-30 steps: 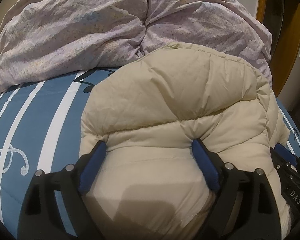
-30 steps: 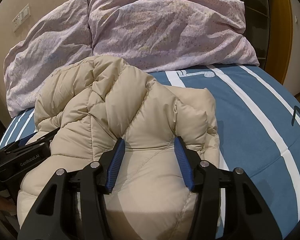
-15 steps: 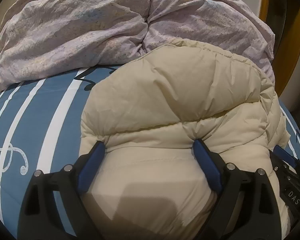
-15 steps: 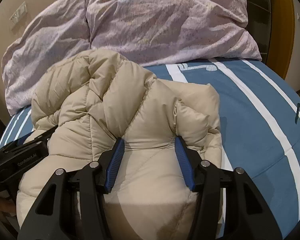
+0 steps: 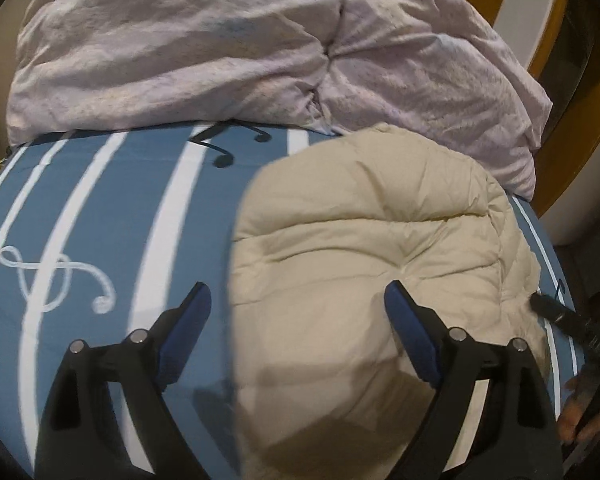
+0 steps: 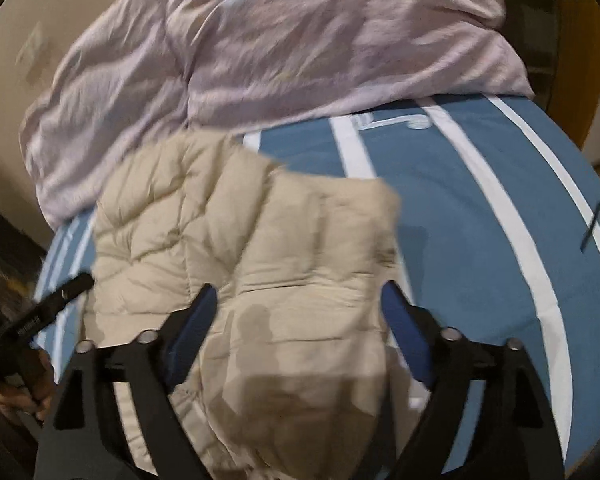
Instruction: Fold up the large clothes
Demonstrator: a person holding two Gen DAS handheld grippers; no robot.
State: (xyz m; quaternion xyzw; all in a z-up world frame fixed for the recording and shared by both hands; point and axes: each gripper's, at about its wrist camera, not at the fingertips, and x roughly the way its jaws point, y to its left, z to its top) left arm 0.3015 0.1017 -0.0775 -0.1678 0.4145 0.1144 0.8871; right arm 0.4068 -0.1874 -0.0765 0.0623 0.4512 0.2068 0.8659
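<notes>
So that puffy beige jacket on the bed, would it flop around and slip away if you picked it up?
Probably floppy: the beige jacket lies in soft quilted folds on the blue bedcover and would likely sag from any pinch. It looks light for its bulk, being puffy and air-filled. Its smooth shell may be a bit slippery.

The right-wrist view smears the beige jacket (image 6: 260,240) with motion blur.
</notes>
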